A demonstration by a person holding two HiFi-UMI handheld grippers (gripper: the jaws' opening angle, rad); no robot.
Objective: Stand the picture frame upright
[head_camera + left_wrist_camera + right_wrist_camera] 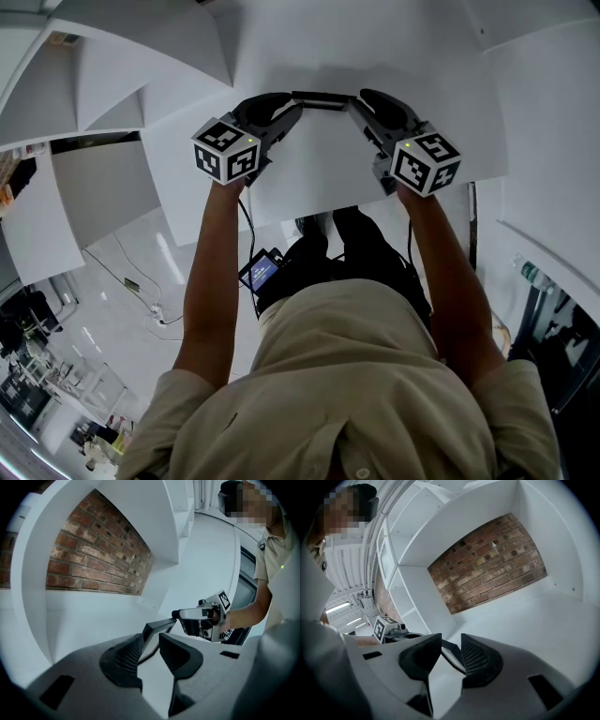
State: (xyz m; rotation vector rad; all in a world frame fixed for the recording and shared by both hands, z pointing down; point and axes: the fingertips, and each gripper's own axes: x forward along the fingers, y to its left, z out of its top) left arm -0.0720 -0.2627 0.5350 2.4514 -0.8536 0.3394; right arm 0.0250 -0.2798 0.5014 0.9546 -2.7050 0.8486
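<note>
The picture frame (323, 97) stands on its edge on the white shelf (309, 173), near the back of the compartment. From the head view it shows only as a thin dark bar running left to right. The left gripper (292, 101) has hold of its left end and the right gripper (356, 103) of its right end, so the two grippers face each other across the frame.

In the left gripper view, the dark ribbed fingers (125, 660) are closed on the frame's corner, which fills the narrow gap between them and slants away toward the other gripper (206, 618). In the right gripper view, that gripper's fingers (480, 660) likewise pinch the frame's black rim, with the pale front of the frame showing just below it.

Both grippers are tipped a little downward, with their marker cubes (228, 150) toward the person. The person's bare forearms (211, 281) reach straight forward to them.

A brick wall (492, 559) closes the back of the shelf compartment behind the frame, with white side panels on either side.
</note>
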